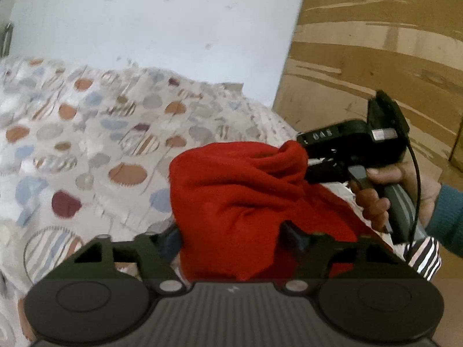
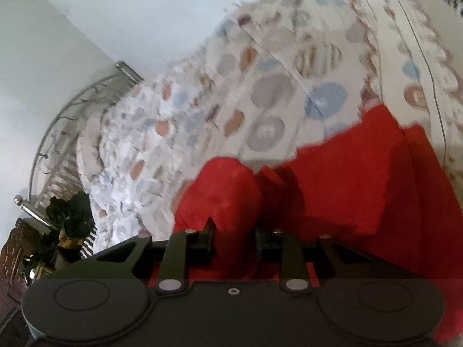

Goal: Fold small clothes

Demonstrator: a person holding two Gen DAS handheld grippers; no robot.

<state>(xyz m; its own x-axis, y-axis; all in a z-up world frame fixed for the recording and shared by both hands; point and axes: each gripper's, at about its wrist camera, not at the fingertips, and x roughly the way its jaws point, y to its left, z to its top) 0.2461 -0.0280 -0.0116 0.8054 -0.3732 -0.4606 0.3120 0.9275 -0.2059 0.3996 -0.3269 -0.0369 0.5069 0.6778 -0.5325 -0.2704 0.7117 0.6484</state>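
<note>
Left gripper (image 1: 231, 237): jaws apart, red garment (image 1: 240, 202) bunched between them, grip not confirmed. Right gripper (image 2: 234, 240): clenched on a gathered fold of it, cloth lifted off the patterned bedspread (image 1: 86, 133). Step judged: mid-fold, regrasping. Next move likely needs left closing on an edge, then laying it flat

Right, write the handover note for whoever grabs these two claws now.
Right claw: shut on a bunched fold of the red garment, lifted off the patterned bedspread.
Left claw: open, fingers either side of the garment's near end, no grip visible.
Done: garment gathered up, not folded flat.
Left: regrip with the left claw, spread the garment on the bedspread, fold it.
</note>
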